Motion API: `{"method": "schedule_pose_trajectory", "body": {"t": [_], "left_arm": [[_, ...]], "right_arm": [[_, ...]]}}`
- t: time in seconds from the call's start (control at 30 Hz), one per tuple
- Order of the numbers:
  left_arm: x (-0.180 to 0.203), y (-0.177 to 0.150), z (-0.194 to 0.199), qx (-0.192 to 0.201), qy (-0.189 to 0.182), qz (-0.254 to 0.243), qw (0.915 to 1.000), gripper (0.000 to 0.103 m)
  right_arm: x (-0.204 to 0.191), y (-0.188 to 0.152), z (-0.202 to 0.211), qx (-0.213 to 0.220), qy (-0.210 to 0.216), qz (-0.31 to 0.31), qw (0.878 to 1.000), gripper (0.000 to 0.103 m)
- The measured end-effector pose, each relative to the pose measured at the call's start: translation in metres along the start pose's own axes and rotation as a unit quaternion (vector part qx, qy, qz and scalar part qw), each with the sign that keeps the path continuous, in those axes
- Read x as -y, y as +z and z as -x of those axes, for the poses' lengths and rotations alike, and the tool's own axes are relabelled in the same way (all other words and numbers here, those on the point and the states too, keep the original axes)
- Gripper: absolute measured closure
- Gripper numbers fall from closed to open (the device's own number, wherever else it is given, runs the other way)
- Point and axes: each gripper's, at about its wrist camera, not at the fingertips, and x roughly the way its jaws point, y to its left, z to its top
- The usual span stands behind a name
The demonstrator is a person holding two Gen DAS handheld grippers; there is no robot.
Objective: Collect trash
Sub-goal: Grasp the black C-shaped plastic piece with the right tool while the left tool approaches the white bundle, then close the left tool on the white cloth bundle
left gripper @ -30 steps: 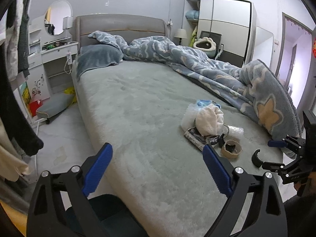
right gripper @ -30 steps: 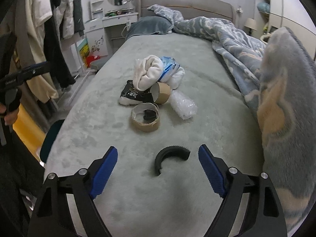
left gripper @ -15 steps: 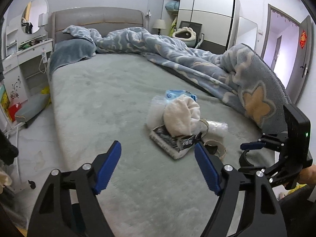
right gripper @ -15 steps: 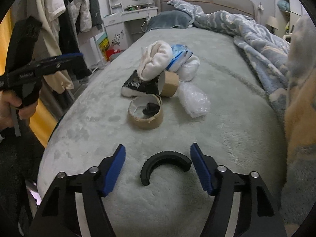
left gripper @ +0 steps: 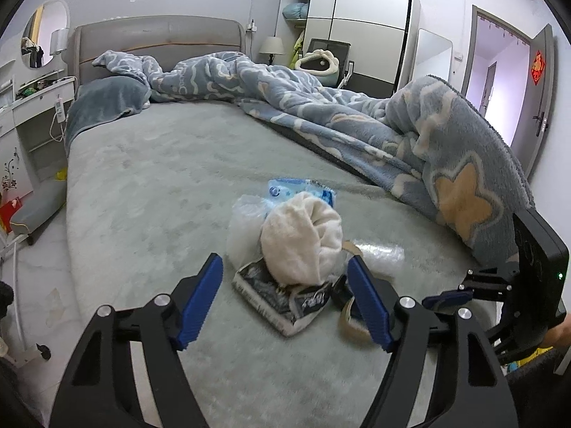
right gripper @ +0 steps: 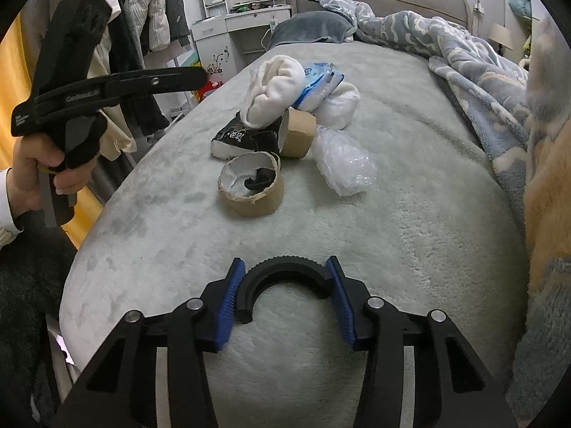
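A pile of trash lies on the grey-green bed (left gripper: 150, 192): a rolled white cloth (left gripper: 303, 235) (right gripper: 274, 89), a black-and-white packet (left gripper: 282, 296) (right gripper: 239, 135), a blue-and-white wrapper (left gripper: 299, 187) (right gripper: 317, 82), clear plastic (right gripper: 342, 164), a cardboard tube (right gripper: 298, 132) and a tape-roll core (right gripper: 251, 185). My left gripper (left gripper: 285, 299) is open, its fingers on either side of the packet and cloth. My right gripper (right gripper: 283, 301) is shut on a black half-ring (right gripper: 285, 274) at the bed's near end.
A blue patterned blanket (left gripper: 357, 114) is heaped along the bed's right side. A white dressing table (right gripper: 246, 25) and hanging clothes (right gripper: 150, 18) stand to the left. A wardrobe (left gripper: 357, 28) and a door (left gripper: 542, 82) are behind.
My right gripper moved forward and closed on the black half-ring. My left gripper swung right and came in low over the trash pile.
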Motion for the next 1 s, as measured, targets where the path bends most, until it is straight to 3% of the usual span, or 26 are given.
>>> {"method": "schedule_pose_trajectory", "body": {"t": [0.23,0.4,0.63,0.83,1.0], "left_arm": [[0.004,0.006,-0.022,-0.019,0.0,0.003,0.9998,0.041],[0.005,0.01,-0.031,-0.029,0.003,0.008,0.9996,0.044],[-0.007,0.012,-0.052,-0.058,-0.018,0.058,0.9965,0.051],[-0.016,0.013,-0.061,-0.072,-0.049,0.099,0.9913,0.068],[-0.016,0.015,-0.056,-0.064,-0.048,0.093,0.9924,0.083]], "right_arm": [[0.004,0.0,0.004,0.008,0.005,-0.008,1.0,0.057],[0.006,0.002,0.012,0.03,0.008,-0.019,0.999,0.057],[0.013,0.008,0.023,0.059,0.016,-0.044,0.997,0.057],[0.02,0.013,0.03,0.079,-0.003,-0.06,0.995,0.057],[0.019,0.022,0.032,0.093,-0.014,-0.065,0.993,0.057]]}}
